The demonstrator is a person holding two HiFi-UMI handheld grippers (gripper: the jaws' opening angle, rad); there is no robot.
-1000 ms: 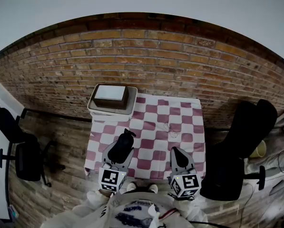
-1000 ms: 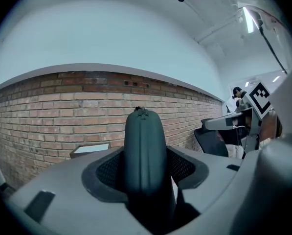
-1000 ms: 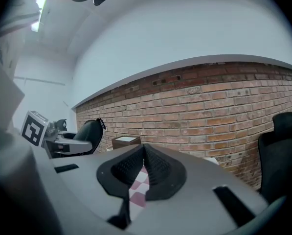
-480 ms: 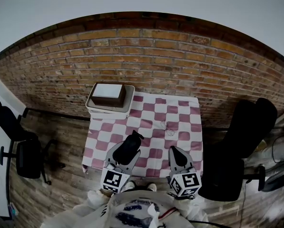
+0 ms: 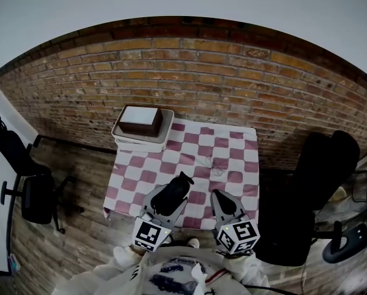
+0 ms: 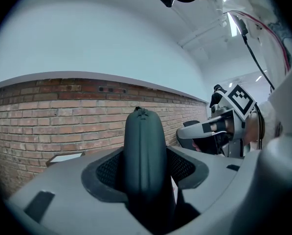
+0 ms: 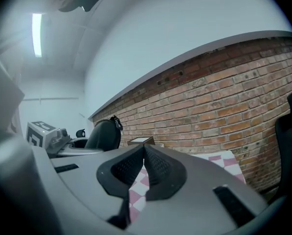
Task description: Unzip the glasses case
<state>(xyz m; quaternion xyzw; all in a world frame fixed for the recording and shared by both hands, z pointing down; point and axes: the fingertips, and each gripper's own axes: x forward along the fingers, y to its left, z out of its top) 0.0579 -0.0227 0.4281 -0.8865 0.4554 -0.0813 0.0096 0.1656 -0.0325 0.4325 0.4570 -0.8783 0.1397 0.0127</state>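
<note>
my left tongs (image 5: 163, 205) grasp the dark glasses case (image 5: 173, 192) above the near edge of the bench (image 5: 232, 158); my right tongs (image 5: 218, 198), clenched empty, hang near its right.

Checked table (image 5: 140, 177): open cloth across the middle and right side. Stacked tray with dark box (image 5: 142, 125) takes the far-left corner. Small wiry item (image 5: 215, 165) lies near centre. Brick wall (image 5: 232, 85) closes the far side. At the near edge, left gripper (image 5: 169, 196) with glasses case (image 5: 174, 188) sits just beside right gripper (image 5: 219, 198), with a narrow gap between them.

text: none readable | numbers: none | brands, labels, signs: none
</note>
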